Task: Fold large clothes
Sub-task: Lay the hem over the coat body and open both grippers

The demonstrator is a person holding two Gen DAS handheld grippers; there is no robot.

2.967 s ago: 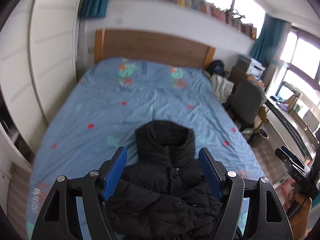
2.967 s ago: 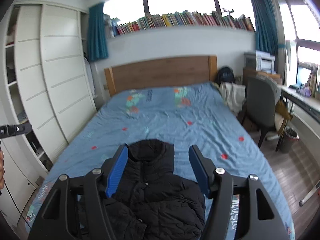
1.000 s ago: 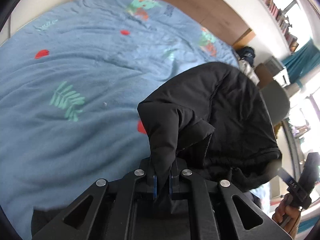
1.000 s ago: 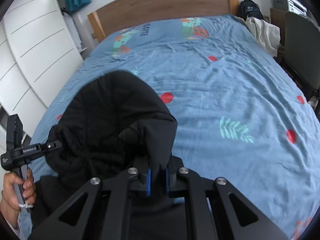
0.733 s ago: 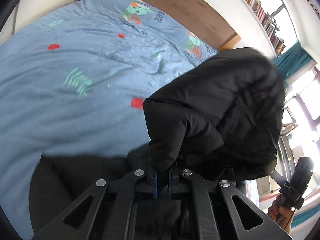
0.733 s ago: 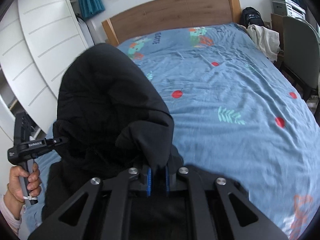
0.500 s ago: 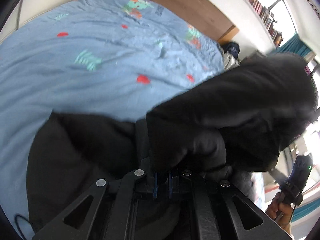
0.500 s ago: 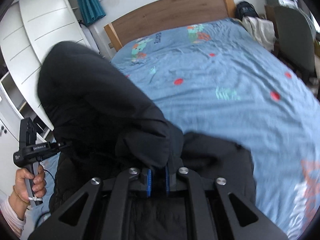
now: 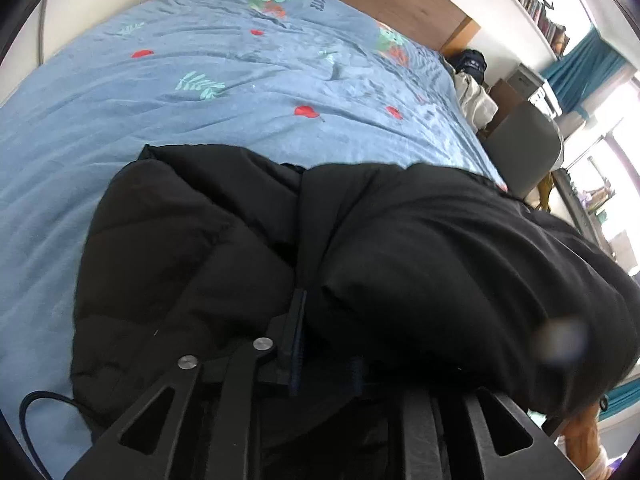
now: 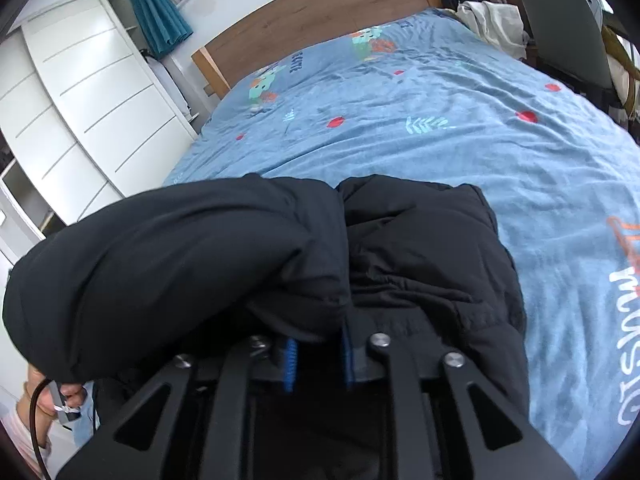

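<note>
**Hood Folded Down, Both Tools Letting Go**

The black puffer jacket (image 9: 192, 248) lay on the blue bed cover (image 9: 120, 92) near the foot of the bed, its top part now doubled over onto the body. A second before, each tool had been clamped tight on a fistful of the hood end, held up in the air well clear of the bedding; three seconds before, the jacket had still been spread flat with its hood pointing toward the headboard (image 10: 320, 20).

In both wrist views the lifted fabric had come down and rested as a thick roll across the jacket's torso. The left tool (image 9: 324, 360) was opening, with dark fabric still between its blue pads but no longer pinched. The right tool (image 10: 316, 364) was opening as well, a fold of jacket hanging down between its pads, which stood apart from it.

This looked like the release at the end of the top-down fold. The jacket was shorter, though the puffy layer sat high and might spring back, so pressing it flat or folding the sides seemed the likely next need.
</note>
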